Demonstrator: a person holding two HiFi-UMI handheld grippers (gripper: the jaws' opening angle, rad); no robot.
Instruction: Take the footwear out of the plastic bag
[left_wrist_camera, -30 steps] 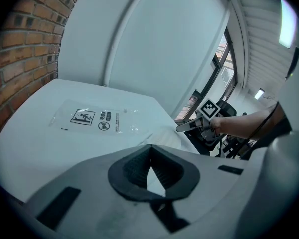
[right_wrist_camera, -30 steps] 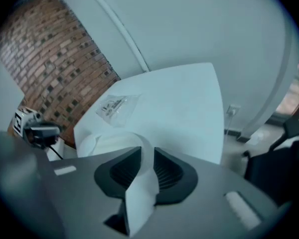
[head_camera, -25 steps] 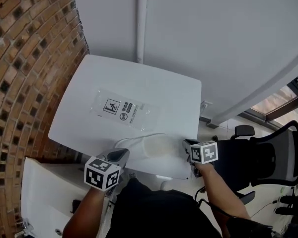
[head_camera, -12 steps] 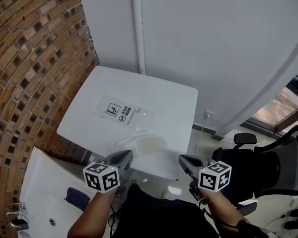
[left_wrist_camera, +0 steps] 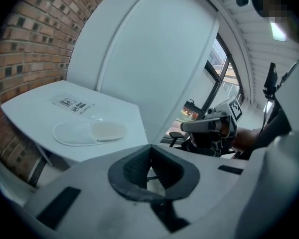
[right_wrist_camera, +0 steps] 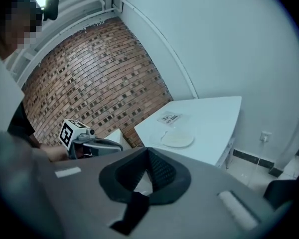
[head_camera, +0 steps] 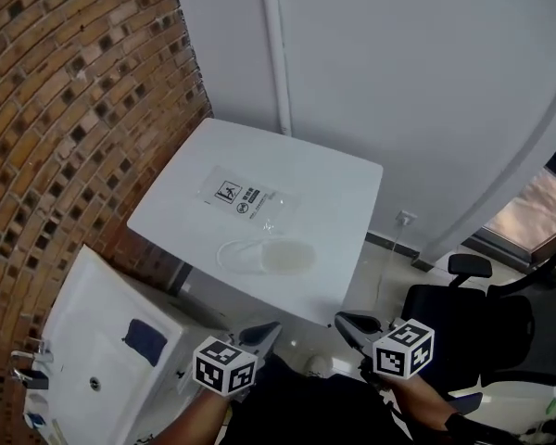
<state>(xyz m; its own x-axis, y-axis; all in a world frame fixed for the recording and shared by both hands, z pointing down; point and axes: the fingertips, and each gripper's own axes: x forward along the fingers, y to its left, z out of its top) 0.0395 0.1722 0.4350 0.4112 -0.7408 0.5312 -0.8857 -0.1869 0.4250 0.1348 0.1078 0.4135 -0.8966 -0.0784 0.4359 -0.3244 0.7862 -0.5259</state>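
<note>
Evidently the slipper (head_camera: 264, 257) lay free on the desk (head_camera: 343, 184), just my side of the flat plastic bag (head_camera: 246, 197); so my left claw (head_camera: 264, 334) and right claw (head_camera: 347, 323) hung shut and empty, well short of the bag, apparently needing nothing more.

Same build both sides: left gripper (head_camera: 262, 332) and right gripper (head_camera: 346, 323) have grey plastic shells. Behind each set of jaws sits a white cube (head_camera: 225, 366) with black square markers. Pads (left_wrist_camera: 134, 166) are black and ribbed. Black strap (right_wrist_camera: 134, 208) below the right pads. Person wears a dark top (head_camera: 296, 406), probably short-sleeved.
</note>
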